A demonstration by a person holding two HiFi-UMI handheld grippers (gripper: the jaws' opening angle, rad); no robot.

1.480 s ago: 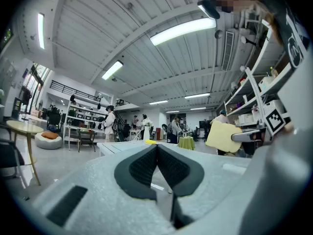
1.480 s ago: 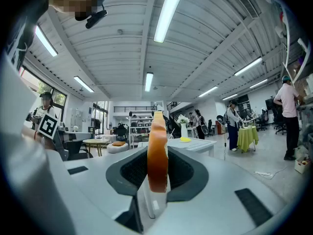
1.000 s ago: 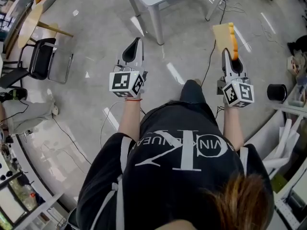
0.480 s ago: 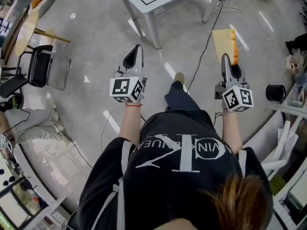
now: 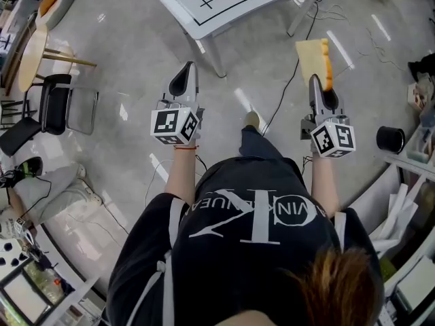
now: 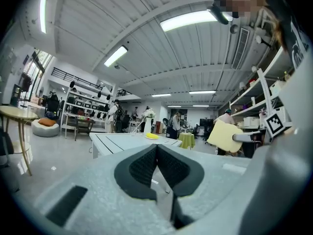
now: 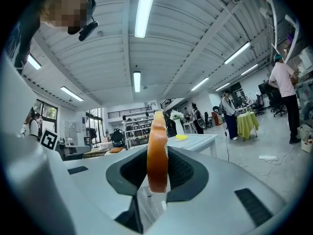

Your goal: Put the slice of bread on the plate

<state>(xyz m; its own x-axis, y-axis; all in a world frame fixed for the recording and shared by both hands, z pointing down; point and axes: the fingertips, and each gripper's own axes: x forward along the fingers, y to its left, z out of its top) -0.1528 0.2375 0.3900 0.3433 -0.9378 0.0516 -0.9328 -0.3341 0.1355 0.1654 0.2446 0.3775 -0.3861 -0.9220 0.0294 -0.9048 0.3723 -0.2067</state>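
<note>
My right gripper [image 5: 318,84] is shut on the slice of bread [image 5: 313,58], which stands on edge and sticks out ahead of the jaws. In the right gripper view its orange crust [image 7: 157,151] fills the gap between the dark pads. My left gripper [image 5: 185,73] holds nothing; in its own view the pads [image 6: 146,164] meet in a closed line. The bread [image 6: 225,136] also shows at the right of that view. A yellow plate [image 6: 152,136] lies on the white table [image 5: 211,2] ahead, and appears as a small plate [image 7: 181,137] in the right gripper view. Both grippers are over the floor, short of the table.
A black chair [image 5: 58,100] and a round wooden table [image 5: 30,49] stand at the left. A cable [image 5: 289,90] runs over the floor by the table leg [image 5: 212,53]. A black cup [image 5: 390,139] and shelves are at the right. People stand far off.
Both grippers have moved forward toward the white table, which now fills more of the top of the head view. The bread stays gripped; the left gripper stays shut.
</note>
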